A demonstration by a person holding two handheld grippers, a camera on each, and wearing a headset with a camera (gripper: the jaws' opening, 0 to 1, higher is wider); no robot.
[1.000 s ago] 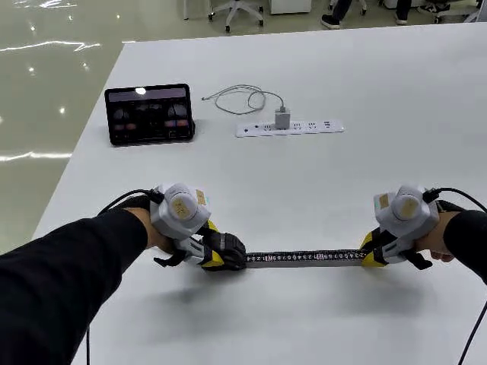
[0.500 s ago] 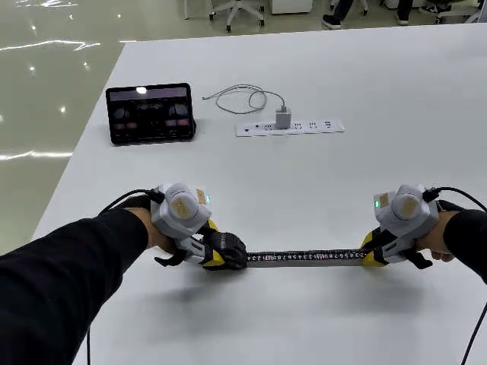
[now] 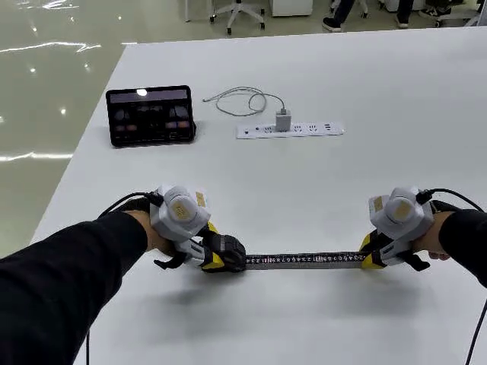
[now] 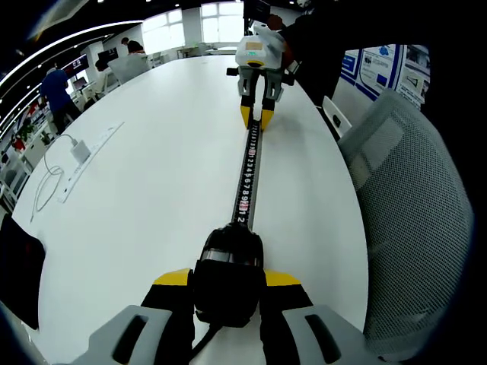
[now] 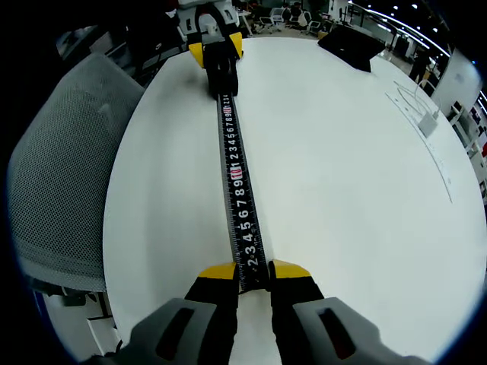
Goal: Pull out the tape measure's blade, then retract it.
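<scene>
A black tape measure case (image 3: pixel 227 251) rests on the white table (image 3: pixel 319 175), and my left gripper (image 3: pixel 213 245) is shut on it. In the left gripper view the case (image 4: pixel 228 274) sits between the yellow-tipped jaws of the left gripper (image 4: pixel 228 281). The numbered blade (image 3: pixel 304 259) lies pulled out flat along the table to my right gripper (image 3: pixel 368 252), which is shut on its free end. In the right gripper view, the blade (image 5: pixel 236 190) runs from the right gripper (image 5: pixel 253 272) to the case (image 5: pixel 222 72) in the left gripper (image 5: pixel 217 52).
A dark tablet (image 3: pixel 150 115) stands at the table's far left. A white power strip (image 3: pixel 289 129) with a charger and a coiled cable (image 3: pixel 243 99) lies behind the middle. A grey mesh chair (image 4: pixel 411 190) stands beside the near table edge.
My right gripper has shifted a little to the left, toward the case, so slightly less blade shows. The left gripper and the case have stayed put.
</scene>
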